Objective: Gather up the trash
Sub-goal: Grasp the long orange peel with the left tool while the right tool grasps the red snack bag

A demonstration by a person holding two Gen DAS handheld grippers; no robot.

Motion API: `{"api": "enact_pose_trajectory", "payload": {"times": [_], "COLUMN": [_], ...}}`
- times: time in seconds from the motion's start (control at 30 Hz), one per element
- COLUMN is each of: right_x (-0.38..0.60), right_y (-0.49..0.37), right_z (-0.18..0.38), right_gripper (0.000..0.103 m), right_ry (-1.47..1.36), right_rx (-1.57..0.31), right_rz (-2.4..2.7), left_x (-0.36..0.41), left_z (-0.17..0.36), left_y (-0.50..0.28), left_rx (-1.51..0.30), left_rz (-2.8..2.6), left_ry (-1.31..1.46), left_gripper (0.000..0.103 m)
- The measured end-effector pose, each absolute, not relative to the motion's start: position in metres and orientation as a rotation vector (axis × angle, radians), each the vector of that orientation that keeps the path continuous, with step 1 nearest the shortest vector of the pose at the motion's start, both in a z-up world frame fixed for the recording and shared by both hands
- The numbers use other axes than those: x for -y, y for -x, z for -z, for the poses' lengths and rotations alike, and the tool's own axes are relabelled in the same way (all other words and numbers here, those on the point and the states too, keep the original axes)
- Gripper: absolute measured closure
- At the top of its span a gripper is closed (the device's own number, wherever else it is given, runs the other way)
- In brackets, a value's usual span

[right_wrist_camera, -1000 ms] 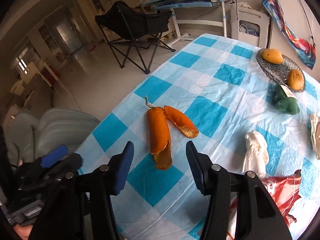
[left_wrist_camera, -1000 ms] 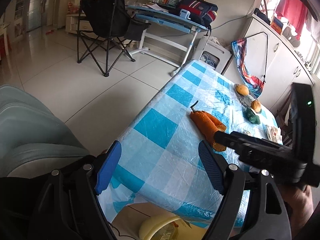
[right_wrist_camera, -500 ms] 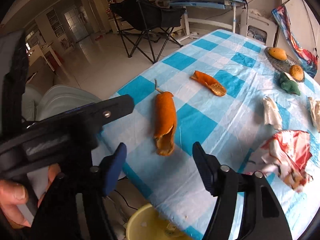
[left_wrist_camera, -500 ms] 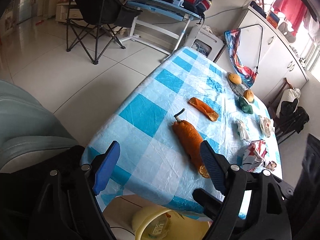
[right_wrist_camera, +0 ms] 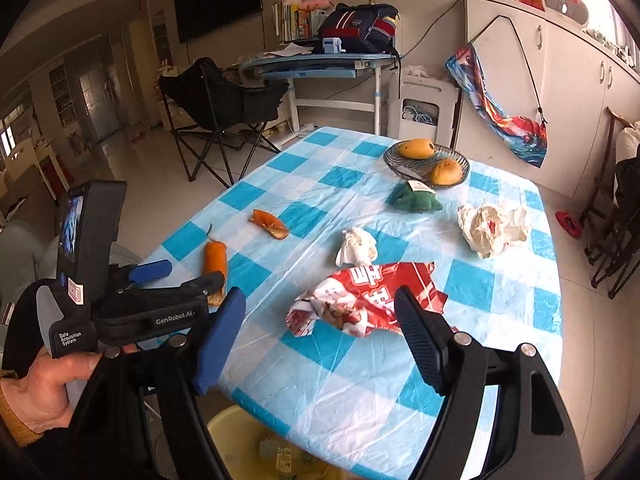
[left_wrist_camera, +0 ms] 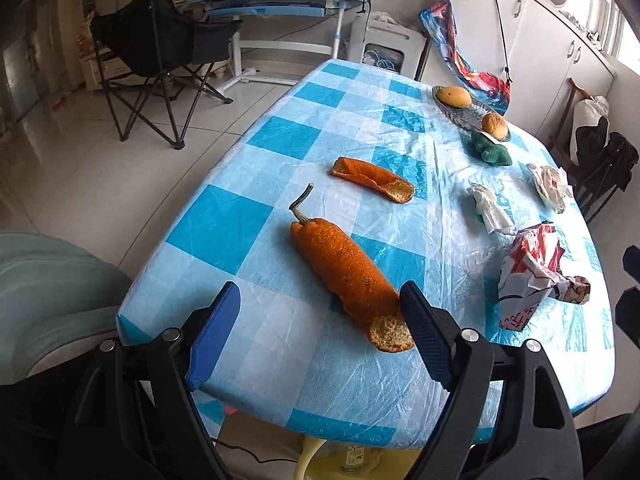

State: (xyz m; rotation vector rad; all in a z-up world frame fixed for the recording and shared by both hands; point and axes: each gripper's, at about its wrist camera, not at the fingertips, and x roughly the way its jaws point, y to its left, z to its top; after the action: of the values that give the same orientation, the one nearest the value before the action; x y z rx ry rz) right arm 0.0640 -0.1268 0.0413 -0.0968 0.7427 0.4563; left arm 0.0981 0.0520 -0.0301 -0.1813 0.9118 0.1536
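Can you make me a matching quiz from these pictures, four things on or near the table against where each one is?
Things:
1. mango
2. long orange peel
3. red wrapper
4. yellow bin

Places:
A. on the floor below the table's near edge
B. in the wire basket
C. in front of the left hand-held gripper
D. in front of the right hand-held gripper

Pairs: 1-B, 2-C, 3-D, 4-A

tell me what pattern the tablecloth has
Blue and white checks on the tablecloth, clearest in the left wrist view.
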Motion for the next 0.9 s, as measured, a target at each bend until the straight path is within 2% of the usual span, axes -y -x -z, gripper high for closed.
{"api": "enact_pose_trajectory", "payload": {"times": [0.17,0.23,0.3,0.37,0.47,0.5,0.53,0.67,0.9], "right_x": [0.130,0.131,0.128,0.124,0.119,0.118,0.116,0.119,0.133], "right_y": [-0.071,-0.070,-0.074,-0.079,-0.085,-0.086,-0.086,-0.082,-0.077], "right_z": [-0.025,-0.015,-0.006,0.001,0.013,0.016,0.019,0.015,0.001], "right_gripper": [0.028,0.028,0.028,0.028,0.030,0.035,0.045,0.062,0.070], "right_ry": [0.071,0.060,0.071,0.087,0.105,0.110,0.117,0.112,-0.006], "right_rx": [-0.758,-0.781,-0.805,-0.818,-0.844,-0.855,-0.865,-0.841,-0.794], "right_rz": [-0.471,-0.481,-0.477,-0.472,-0.462,-0.462,-0.459,-0.458,-0.459], "left_x": [-0.047,-0.043,-0.040,-0.042,-0.050,-0.053,-0.056,-0.066,-0.067], "left_z": [0.036,0.036,0.036,0.035,0.034,0.035,0.035,0.037,0.030], "left_y": [-0.108,-0.108,-0.108,-0.108,-0.105,-0.104,-0.103,-0.098,-0.084], "left_rx": [-0.920,-0.909,-0.905,-0.902,-0.889,-0.887,-0.888,-0.892,-0.846], "left_rz": [-0.144,-0.127,-0.107,-0.092,-0.019,-0.004,0.008,0.046,0.086], "left_ry": [0.160,0.125,0.101,0.110,0.188,0.224,0.250,0.329,0.352], "left_gripper": [0.027,0.041,0.063,0.076,0.082,0.083,0.083,0.085,0.086]}}
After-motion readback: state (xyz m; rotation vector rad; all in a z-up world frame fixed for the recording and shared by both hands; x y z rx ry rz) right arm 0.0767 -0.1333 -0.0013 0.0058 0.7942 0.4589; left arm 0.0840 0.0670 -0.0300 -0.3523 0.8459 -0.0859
